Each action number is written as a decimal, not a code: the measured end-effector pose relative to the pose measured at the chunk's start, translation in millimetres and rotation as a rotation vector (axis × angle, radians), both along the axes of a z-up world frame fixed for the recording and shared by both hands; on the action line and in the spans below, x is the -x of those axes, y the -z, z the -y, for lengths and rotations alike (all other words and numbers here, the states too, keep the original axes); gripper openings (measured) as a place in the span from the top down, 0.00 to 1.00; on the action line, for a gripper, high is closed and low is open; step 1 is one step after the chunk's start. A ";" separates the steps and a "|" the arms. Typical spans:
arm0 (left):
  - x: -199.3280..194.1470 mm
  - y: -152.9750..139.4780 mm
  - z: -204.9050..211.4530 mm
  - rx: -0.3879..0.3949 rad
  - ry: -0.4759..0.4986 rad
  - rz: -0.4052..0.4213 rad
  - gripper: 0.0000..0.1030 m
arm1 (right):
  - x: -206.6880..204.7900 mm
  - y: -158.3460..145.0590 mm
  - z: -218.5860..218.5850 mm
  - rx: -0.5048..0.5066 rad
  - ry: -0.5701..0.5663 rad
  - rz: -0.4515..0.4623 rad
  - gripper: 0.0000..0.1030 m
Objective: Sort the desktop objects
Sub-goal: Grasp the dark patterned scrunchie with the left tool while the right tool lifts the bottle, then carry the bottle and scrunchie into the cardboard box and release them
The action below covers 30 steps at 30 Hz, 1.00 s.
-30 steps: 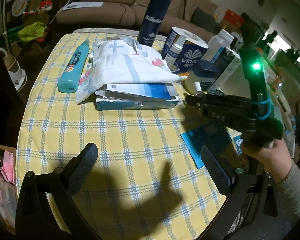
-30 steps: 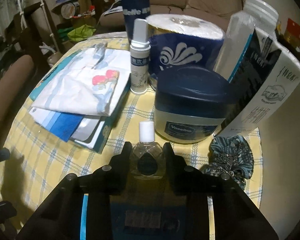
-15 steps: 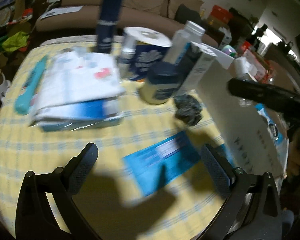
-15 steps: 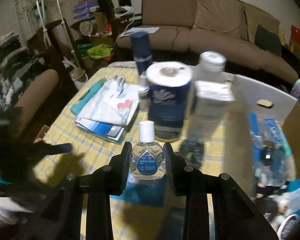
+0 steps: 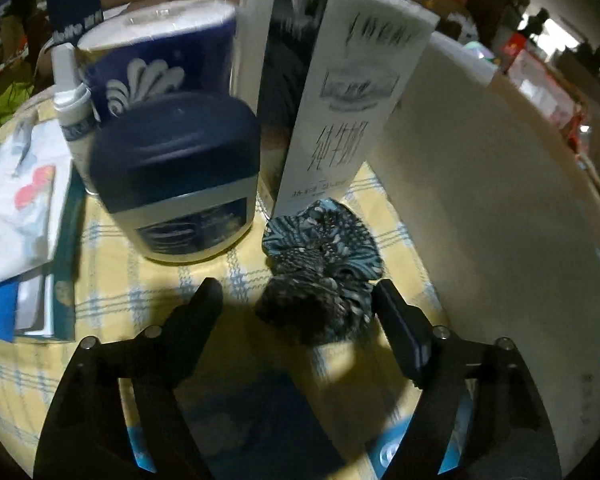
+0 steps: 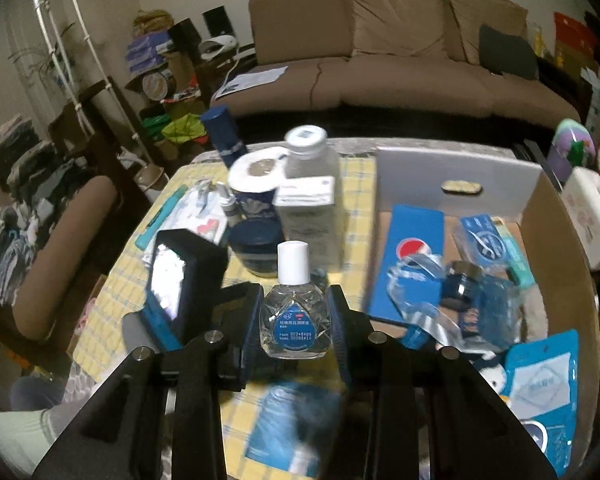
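Patterned scrunchie (image 5: 320,264) lies between the closing left hand-held gripper (image 5: 298,300) jaws, not yet pinched.

Clear glossy plastic dropper bottle (image 6: 293,320), patterned cloth scrunchie (image 5: 320,256), woven checked tablecloth (image 5: 112,280), matt cardboard box (image 6: 556,240)

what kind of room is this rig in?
Most likely a home living room: a brown sofa behind the table with a yellow checked tablecloth, toiletries on it, and household clutter on the shelves at the left.
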State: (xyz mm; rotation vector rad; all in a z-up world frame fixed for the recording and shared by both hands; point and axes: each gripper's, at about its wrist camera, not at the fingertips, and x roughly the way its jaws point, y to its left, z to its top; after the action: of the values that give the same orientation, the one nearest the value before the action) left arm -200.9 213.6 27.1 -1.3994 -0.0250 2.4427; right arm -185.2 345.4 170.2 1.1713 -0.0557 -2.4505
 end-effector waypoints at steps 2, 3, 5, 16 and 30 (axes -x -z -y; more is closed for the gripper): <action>0.6 0.2 -2.9 -0.005 -0.003 -0.010 0.38 | -1.2 1.4 -15.8 0.000 0.017 0.001 0.68; 0.5 -0.8 -3.4 -0.019 -0.002 -0.017 0.54 | -0.2 1.6 -26.2 0.000 0.032 0.001 0.68; -0.9 -3.1 -3.4 -0.048 0.010 -0.017 0.81 | 2.9 2.3 -45.6 0.001 0.070 0.001 0.68; -40.1 -64.3 19.0 -0.196 0.091 -0.094 0.83 | 67.7 59.0 -142.1 -0.087 0.278 0.180 0.68; -30.5 -140.8 -74.6 -0.201 0.243 -0.150 0.83 | 72.6 75.3 -130.6 -0.049 0.254 0.254 0.56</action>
State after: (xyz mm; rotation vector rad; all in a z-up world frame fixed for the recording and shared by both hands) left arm -170.4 288.2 167.9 -1.0653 -0.0604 2.2661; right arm -257.8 476.0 94.9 1.5773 -0.2336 -2.5112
